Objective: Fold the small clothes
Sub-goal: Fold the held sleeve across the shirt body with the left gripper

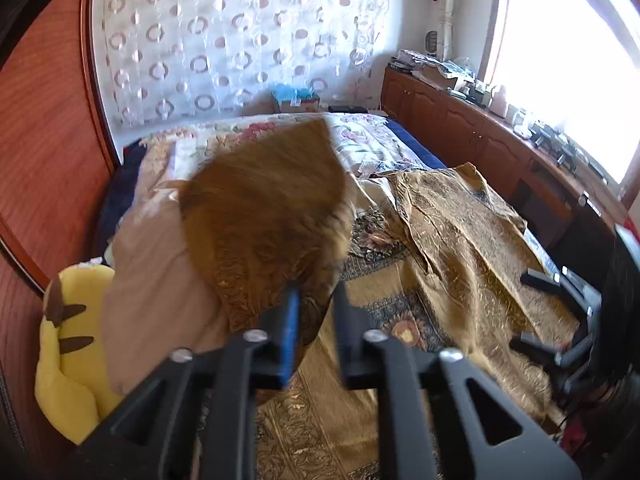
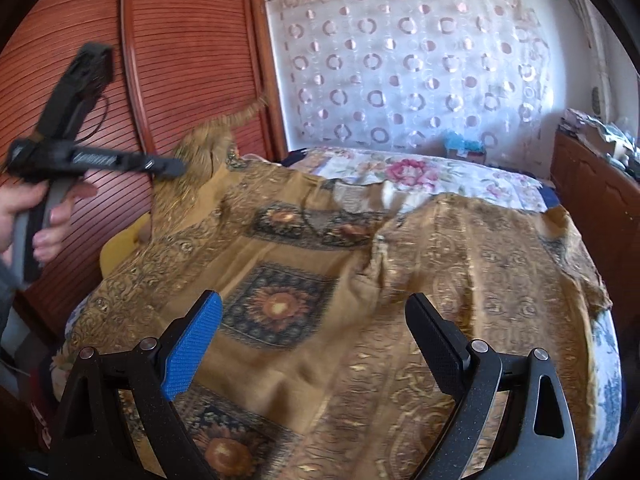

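1. We see a bed (image 2: 448,176) under a floral quilt, with a white curtain (image 2: 400,72) of ring patterns at the far end and a ribbed red-brown wooden panel (image 2: 180,60) on the left.
2. The task's thing, a mustard-gold patterned cloth (image 2: 360,280) with dark flower squares, is spread over the near part of the bed; its weave looks thin and wrinkled.
3. Our left gripper (image 1: 316,320) is clamped on a corner of this cloth, which rises blurred in front of the fingers.
4. Our right gripper (image 2: 316,344) has its jaws wide apart above the cloth and holds nothing; one pad is blue and ribbed, the other black.
5. Only the left wrist view shows a yellow plush cushion (image 1: 72,344) on the left, a low wooden cabinet (image 1: 460,128) and a bright window (image 1: 560,60) on the right.
6. Only the right wrist view shows the left hand (image 2: 28,220) around the handle of its gripper.
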The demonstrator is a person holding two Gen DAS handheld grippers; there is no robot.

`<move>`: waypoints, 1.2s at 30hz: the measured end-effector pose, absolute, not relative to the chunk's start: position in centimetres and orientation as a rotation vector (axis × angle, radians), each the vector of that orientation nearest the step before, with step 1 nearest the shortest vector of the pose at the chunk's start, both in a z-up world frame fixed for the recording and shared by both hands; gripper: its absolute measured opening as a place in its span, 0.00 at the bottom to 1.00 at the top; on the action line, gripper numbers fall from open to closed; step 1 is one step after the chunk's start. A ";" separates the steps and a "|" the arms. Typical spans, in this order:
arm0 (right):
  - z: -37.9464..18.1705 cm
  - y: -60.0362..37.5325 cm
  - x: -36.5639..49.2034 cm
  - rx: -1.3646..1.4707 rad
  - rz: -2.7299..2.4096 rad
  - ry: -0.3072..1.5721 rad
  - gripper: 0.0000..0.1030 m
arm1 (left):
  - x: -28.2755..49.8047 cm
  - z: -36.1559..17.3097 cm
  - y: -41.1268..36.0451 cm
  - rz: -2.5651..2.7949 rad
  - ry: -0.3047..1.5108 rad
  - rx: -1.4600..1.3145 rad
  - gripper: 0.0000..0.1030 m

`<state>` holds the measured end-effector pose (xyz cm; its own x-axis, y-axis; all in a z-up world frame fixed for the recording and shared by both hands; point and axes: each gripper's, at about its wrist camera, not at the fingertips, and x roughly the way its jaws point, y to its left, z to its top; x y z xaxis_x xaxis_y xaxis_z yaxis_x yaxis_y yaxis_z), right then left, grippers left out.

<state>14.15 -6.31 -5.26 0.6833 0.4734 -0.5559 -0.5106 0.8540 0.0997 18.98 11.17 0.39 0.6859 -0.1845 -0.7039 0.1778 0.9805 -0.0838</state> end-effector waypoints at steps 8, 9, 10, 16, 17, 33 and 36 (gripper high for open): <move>-4.5 -5.9 15.8 -0.089 0.568 0.614 0.92 | 16.7 -2.6 12.9 -0.141 0.829 0.002 0.45; -4.6 -5.5 16.0 -0.096 0.572 0.618 0.92 | 16.6 -3.3 13.2 -0.138 0.841 -0.004 0.46; -4.7 -5.1 16.4 -0.107 0.580 0.627 0.92 | 16.6 -4.2 13.5 -0.131 0.859 -0.009 0.47; -4.9 -3.6 17.7 -0.140 0.613 0.655 0.85 | 16.5 -8.7 14.2 -0.087 0.922 -0.020 0.49; -4.8 -3.7 17.8 -0.139 0.613 0.654 0.85 | 16.5 -9.0 14.0 -0.090 0.923 -0.026 0.49; -6.1 -19.8 25.0 -0.207 0.229 0.726 0.81 | 19.0 -8.9 7.3 -0.148 0.915 0.058 0.54; -6.4 -24.7 26.8 -0.168 0.142 0.756 0.77 | 19.7 -8.5 6.1 -0.168 0.902 0.063 0.54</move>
